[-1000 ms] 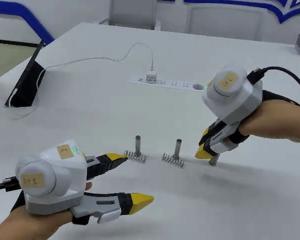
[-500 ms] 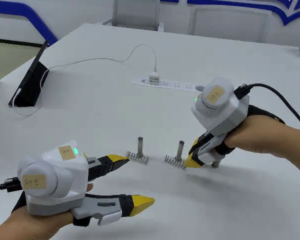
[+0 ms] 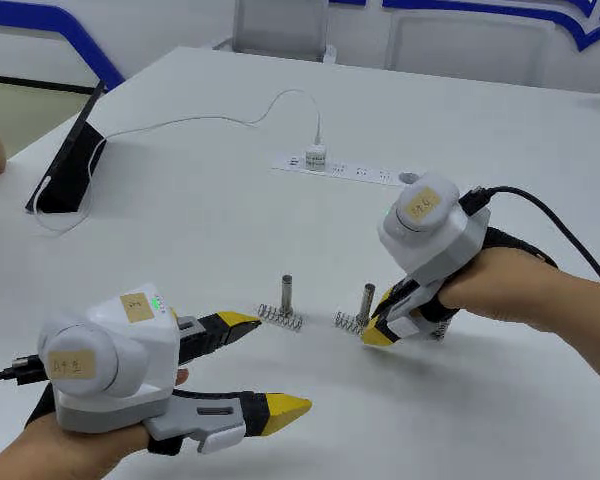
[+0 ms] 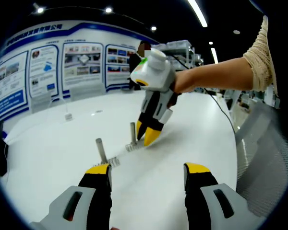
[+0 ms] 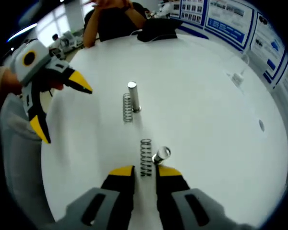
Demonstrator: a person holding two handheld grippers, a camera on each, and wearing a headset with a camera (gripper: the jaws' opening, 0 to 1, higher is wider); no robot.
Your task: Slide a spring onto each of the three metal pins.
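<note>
The right gripper [image 5: 145, 170], jaws narrowly parted, grips nothing; a spring [image 5: 145, 157] lies just ahead of its tips, a pin [image 5: 161, 155] beside it. The left gripper [image 4: 148, 168] gapes wide, empty. Whether tips touch spring is unclear.

The left claw [image 4: 148, 168] raises two black, yellow-tipped jaws at 6 o'clock, spread wide over the white table [image 4: 197, 134]. Beyond them a nearer grey metal pin [image 4: 101, 149] stands upright toward 8 o'clock and a farther grey metal pin [image 4: 133, 132] near the centre. A small coiled wire spring [image 4: 113, 162] lies at the nearer pin's foot, and a second coiled spring [image 4: 131, 146] at the farther's. The white-bodied right claw [image 4: 146, 132] reaches down from 1 o'clock, its yellow tips close together at the farther pin's 3 o'clock side.
</note>
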